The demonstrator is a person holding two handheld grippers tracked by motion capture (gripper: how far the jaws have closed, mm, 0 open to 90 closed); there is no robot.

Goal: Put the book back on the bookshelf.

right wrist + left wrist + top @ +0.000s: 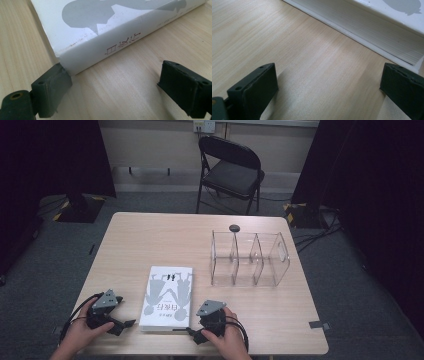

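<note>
- White hardcover book [166, 296] with grey figures on its cover, one count, lies flat on the pale wood bench [150, 240], between the two tools.
- Left tool [126, 324]: jaws spread, nothing between them but bare bench; the book's page edge sits just ahead and to the right of its right jaw in the left gripper view [372, 27].
- Right tool [191, 333]: jaws spread, nothing pinched; the book's spine corner [75, 62] sits right at its left jaw, maybe touching, can't tell; the rest of the gap holds bare bench.
- Clear plastic divider rack [248, 258], one count, three slots as far as I can make out, stands well ahead of the right tool, apart from the book.
- Small dark round object [234, 227], one, beyond the rack; can't tell what it is.
- Black folding chair [231, 170], one, behind the bench.
- Tools: two, one per hand.
- Risk: book lies flat, so a jaw has nowhere to get under it; a push from one side would likely just slide it along the bench.
- Risk: the right tool lines up on a corner only; closing there may pinch the cover edge, so the book would twist or drop when lifted.
- Risk: covers may fan open if the book is lifted by the spine alone.
- Risk: a thick book tipped into a narrow slot could knock the light rack over or shove it.
</note>
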